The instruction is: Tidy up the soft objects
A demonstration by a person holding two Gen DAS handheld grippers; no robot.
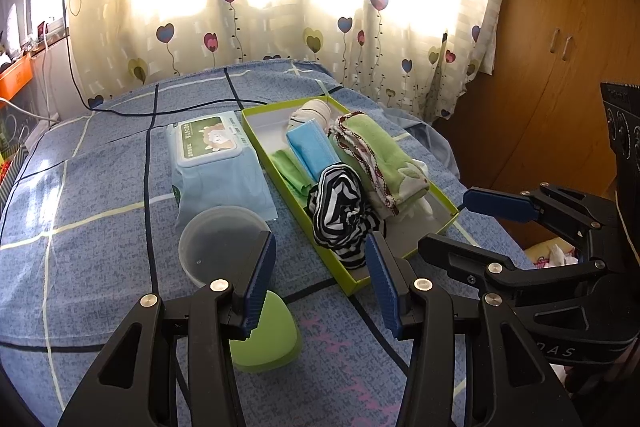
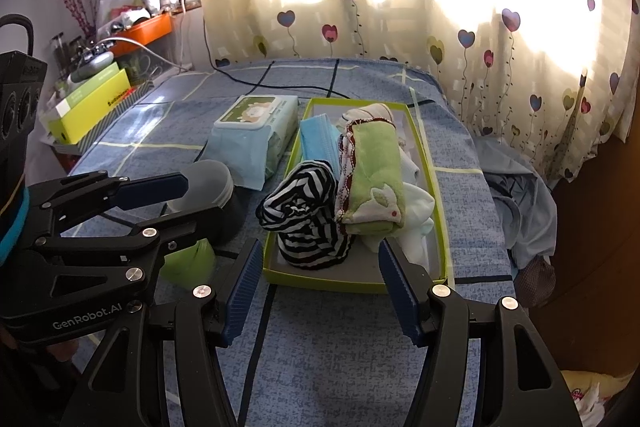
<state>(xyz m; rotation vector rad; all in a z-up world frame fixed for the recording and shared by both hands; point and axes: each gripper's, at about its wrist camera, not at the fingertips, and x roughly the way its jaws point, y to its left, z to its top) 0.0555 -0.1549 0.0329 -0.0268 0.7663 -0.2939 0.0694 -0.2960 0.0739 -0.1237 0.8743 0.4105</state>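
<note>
A bed with a blue checked sheet (image 1: pixel 100 187) stands before a sunlit heart-print curtain (image 1: pixel 280 27). Mid-frame, a green tray (image 1: pixel 448 203) holds a striped cloth (image 1: pixel 340 211), a green towel (image 1: pixel 380 151) and a blue pack (image 1: pixel 310 147). At the bottom, the left gripper (image 1: pixel 320 283) and right gripper (image 2: pixel 316 291) hover with fingers apart, holding nothing.

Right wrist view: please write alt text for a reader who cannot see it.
An open right gripper hovers before a green box on a blue bed, holding a striped cloth and green towel.
</note>
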